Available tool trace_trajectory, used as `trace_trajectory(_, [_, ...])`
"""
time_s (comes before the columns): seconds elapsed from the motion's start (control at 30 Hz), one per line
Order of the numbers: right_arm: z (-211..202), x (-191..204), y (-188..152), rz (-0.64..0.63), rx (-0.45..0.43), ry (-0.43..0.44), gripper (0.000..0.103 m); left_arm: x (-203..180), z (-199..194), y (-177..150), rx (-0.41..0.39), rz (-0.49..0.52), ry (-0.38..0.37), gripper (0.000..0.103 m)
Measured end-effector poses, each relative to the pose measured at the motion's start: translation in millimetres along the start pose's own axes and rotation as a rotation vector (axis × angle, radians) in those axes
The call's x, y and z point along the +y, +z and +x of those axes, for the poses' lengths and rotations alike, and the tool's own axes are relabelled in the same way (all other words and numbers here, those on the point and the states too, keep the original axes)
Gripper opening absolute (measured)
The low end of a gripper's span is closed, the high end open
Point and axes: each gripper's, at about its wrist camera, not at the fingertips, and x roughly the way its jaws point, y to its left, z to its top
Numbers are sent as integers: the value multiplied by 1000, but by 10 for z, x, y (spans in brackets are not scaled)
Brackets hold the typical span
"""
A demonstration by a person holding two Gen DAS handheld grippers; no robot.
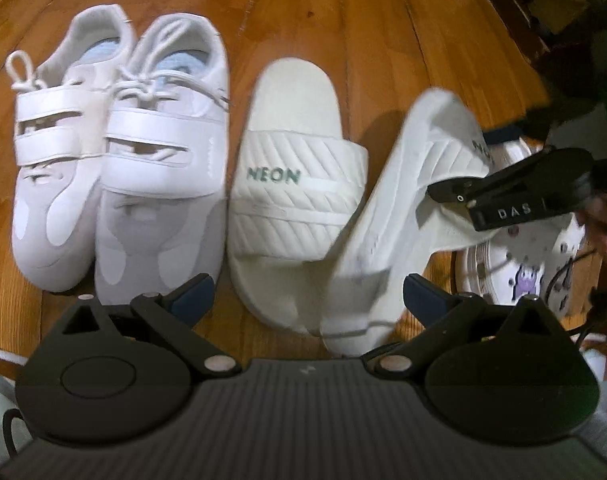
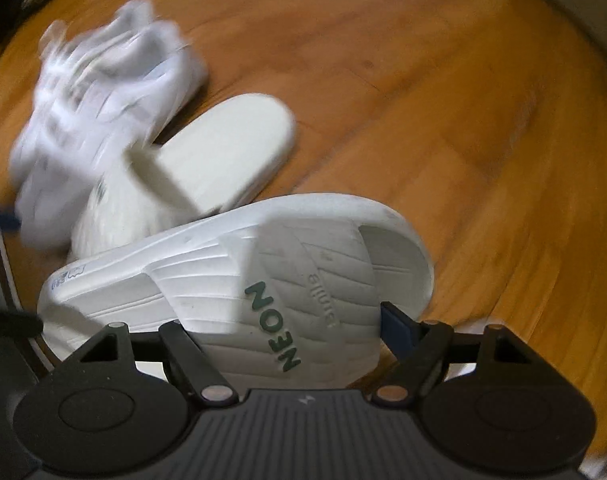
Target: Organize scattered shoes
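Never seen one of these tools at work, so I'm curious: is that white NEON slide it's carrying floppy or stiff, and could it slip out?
The held slide probably stays stiff: its thick sole keeps its shape while tilted. It looks like light foam. The right tool spans its ribbed strap, whose ridges likely resist slipping.

Both wrist views steeply downward; slides (image 1: 299, 200) shared

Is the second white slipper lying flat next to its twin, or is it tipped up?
Tipped up. The second slipper leans on its side edge in the right gripper, while its twin lies flat on the floor.
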Motion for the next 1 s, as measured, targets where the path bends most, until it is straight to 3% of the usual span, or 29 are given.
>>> trace_trajectory(0.07, [-59,-138,10,121,-13,103,79,37,-97,23,-22,-18,-15,102])
trace_trajectory(0.13, [-129,-275,-9,244,-40,262,79,70,-246,59,-64,-13,-44,102])
trace_trajectory(0.17, [-135,-304,-15,277,-39,293,79,77,-367,61,-106,2,-42,103])
trace_trajectory(0.23, [-77,-403,-72,452,5,377,79,80,-514,62,-160,28,-31,103])
trace_trajectory(0.33, [118,-495,-260,752,150,400,79,67,-559,62,-193,65,36,103])
trace_trajectory(0.37, [160,-506,-310,811,179,408,81,80,-530,55,-183,66,52,103])
trace_trajectory(0.43, [294,-555,-571,1054,235,519,84,125,-470,38,-150,64,49,103])
trace_trajectory(0.53, [278,-560,-901,1289,178,652,97,124,-426,22,-122,72,52,103])
trace_trajectory(0.6, [138,-554,-966,1278,108,636,100,110,-409,0,-114,77,59,103])
trace_trajectory(0.7, [-164,-507,-978,1095,-33,672,100,111,-380,-12,-108,80,69,103])
trace_trajectory(0.73, [-359,-458,-1008,980,-147,677,100,108,-367,-15,-105,80,73,103])
trace_trajectory(0.77, [-443,-431,-1023,930,-198,671,100,99,-353,-23,-99,79,81,103])
trace_trajectory(0.83, [-702,-303,-1066,705,-384,484,100,96,-313,-25,-87,76,96,103])
trace_trajectory(0.87, [-746,-281,-1068,657,-417,436,100,88,-271,-27,-77,74,105,103])
trace_trajectory(0.93, [-696,-261,-1047,597,-383,309,100,87,-232,-24,-66,71,100,103])
trace_trajectory(1.0, [-621,-296,-1075,623,-362,270,100,83,-191,-29,-48,61,81,103])
